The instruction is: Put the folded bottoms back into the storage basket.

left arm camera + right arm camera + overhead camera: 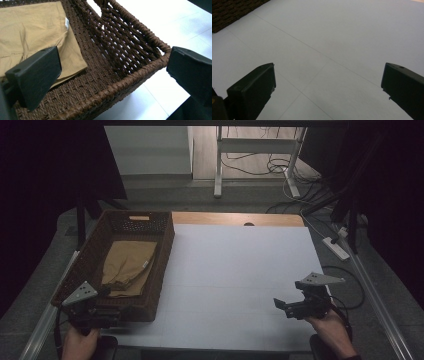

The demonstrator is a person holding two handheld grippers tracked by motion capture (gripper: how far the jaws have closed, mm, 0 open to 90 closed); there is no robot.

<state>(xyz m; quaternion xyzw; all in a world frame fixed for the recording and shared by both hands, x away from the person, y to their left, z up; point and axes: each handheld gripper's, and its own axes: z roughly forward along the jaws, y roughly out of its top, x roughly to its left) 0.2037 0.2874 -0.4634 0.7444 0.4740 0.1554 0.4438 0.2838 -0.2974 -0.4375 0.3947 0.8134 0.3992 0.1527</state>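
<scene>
high view, item one: we are holding the left gripper (pixel 107 316) at the near corner of the wicker basket (pixel 165 255), jaws spread wide and straddling its rim. item two: folded tan cloth (pixel 127 267) is lying inside the basket, not yet gripped. item three: right gripper (pixel 282 306) is hovering, jaws apart, over the white table (pixel 235 270). lifting the cloth is looking undone.
</scene>
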